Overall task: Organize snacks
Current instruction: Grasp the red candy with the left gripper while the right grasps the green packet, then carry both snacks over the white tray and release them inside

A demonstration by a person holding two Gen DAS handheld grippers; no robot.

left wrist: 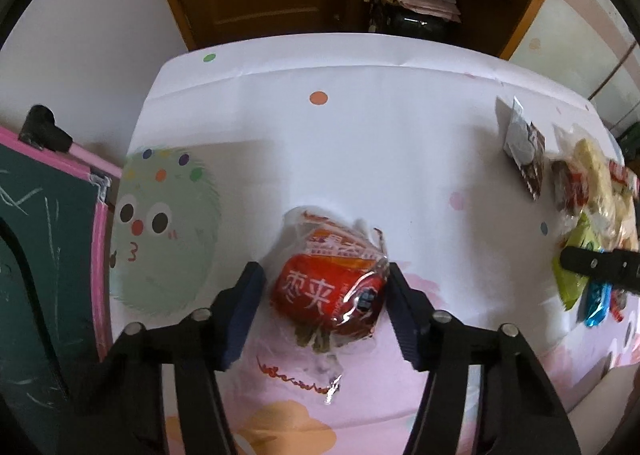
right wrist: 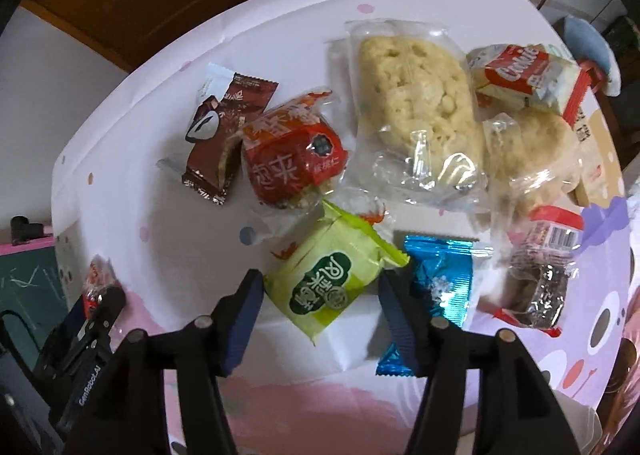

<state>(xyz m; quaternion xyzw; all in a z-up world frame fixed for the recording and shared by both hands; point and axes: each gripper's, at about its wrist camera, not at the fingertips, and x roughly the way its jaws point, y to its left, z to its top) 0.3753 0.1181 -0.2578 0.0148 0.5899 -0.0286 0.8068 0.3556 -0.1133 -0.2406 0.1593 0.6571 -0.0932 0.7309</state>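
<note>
The red-wrapped snack (left wrist: 332,291) lies alone on the patterned tablecloth (left wrist: 360,143), low in the centre of the left wrist view, between the fingers of the left gripper (left wrist: 326,309). The right pad touches its crinkled film; on the left a sliver of cloth shows between pad and wrapper, so this looks like a half-closed straddle, not a firm pinch. If the jaws close only on the loose clear film, the packet could slide out or twist on lifting.

In the right wrist view the green snack packet (right wrist: 326,281) lies low in the centre, tilted, between the fingers of the right gripper (right wrist: 322,309). Both pads stand just beside its edges; whether they press it I cannot tell. The right finger sits over the blue foil packet (right wrist: 436,283) touching the green one, so closing may catch both, or drag the blue one along.

Above them the pile is crowded: a second red snack (right wrist: 294,159), a brown chocolate wrapper (right wrist: 224,127), and a clear-bagged rice cake (right wrist: 416,107) overlap, and any sideways sweep could scatter them.
</note>
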